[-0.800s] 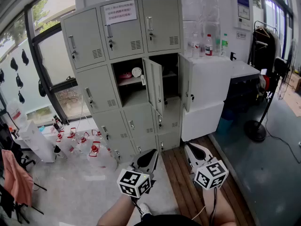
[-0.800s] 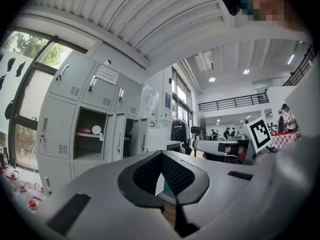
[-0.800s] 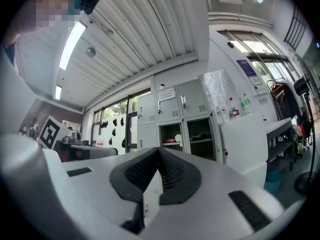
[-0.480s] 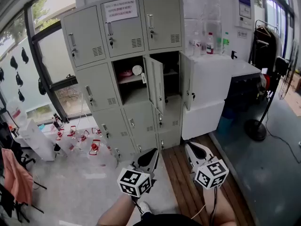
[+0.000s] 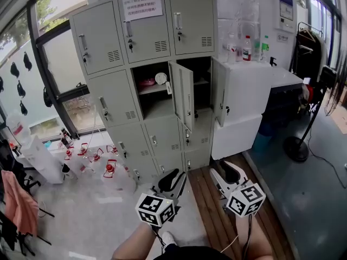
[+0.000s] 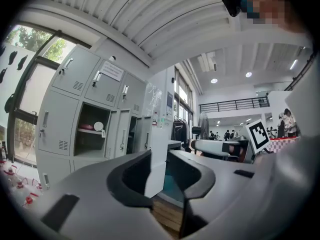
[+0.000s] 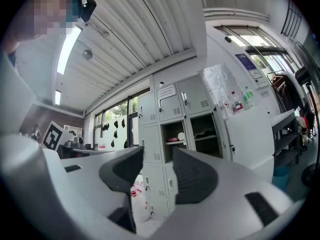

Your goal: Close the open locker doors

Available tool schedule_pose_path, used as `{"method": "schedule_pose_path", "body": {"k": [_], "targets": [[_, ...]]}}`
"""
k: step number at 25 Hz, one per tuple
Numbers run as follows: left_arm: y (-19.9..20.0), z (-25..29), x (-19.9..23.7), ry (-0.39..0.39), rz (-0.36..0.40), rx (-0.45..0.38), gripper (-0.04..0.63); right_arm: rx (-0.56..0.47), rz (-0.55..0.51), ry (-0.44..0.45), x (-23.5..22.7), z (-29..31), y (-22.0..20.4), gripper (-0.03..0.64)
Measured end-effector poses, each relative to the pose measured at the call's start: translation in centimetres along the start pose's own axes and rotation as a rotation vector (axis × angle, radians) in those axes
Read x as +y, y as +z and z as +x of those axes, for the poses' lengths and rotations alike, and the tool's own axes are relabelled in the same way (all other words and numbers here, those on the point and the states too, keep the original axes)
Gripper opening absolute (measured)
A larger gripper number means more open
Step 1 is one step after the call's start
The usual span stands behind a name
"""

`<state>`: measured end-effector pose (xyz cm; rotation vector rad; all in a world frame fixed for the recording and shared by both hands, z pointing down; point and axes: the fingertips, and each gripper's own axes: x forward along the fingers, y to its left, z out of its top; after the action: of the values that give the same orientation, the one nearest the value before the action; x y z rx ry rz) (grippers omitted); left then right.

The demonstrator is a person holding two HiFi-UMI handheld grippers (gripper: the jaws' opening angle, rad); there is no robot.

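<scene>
Facing the locker bank (image 5: 146,80) at 12 o'clock, well apart from both tongs, with no contact anywhere yet. Shows two middle-row doors standing open, long axes upright: centre door (image 5: 183,99) swung out nearly edge-on, apparently hinged on the right side of its opening, free edge toward the viewer; right door (image 5: 219,97) swung the same way at about 1 o'clock. Places the centre door at 12 o'clock from the left tongs (image 5: 172,182) and the right door at 12 to 1 o'clock from the right tongs (image 5: 225,173), so likely pairs each door with the tongs below it. Probably needs a walk-up first, then a push on each free edge toward 11 o'clock. Held low and side by side in front of the body, tips pointing ahead at the lockers. Left tongs parted by only a narrow slit, nothing in it; right tongs parted wider, likewise gripping nothing.
</scene>
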<state>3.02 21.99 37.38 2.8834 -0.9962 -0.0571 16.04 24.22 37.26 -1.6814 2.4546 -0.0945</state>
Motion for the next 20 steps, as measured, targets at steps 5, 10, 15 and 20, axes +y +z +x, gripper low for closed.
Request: {"method": "schedule_pose_path", "body": {"k": [5, 10, 15, 20], "targets": [[0.3, 1.0, 3.9, 0.036, 0.024, 0.000, 0.360, -0.031, -0.015, -0.020, -0.3, 3.1, 0.6, 0.312], [0.7, 2.0, 8.2, 0.030, 0.019, 0.001, 0.365, -0.032, 0.006, -0.036, -0.8, 6.9, 0.8, 0.324], [0.8, 3.5, 12.4, 0.004, 0.012, 0.007, 0.365, -0.032, 0.019, -0.056, -1.1, 11.1, 0.6, 0.328], [1.0, 5.3, 15.9, -0.034, 0.007, 0.009, 0.365, -0.030, 0.022, -0.086, -1.5, 15.0, 0.4, 0.328]]}}
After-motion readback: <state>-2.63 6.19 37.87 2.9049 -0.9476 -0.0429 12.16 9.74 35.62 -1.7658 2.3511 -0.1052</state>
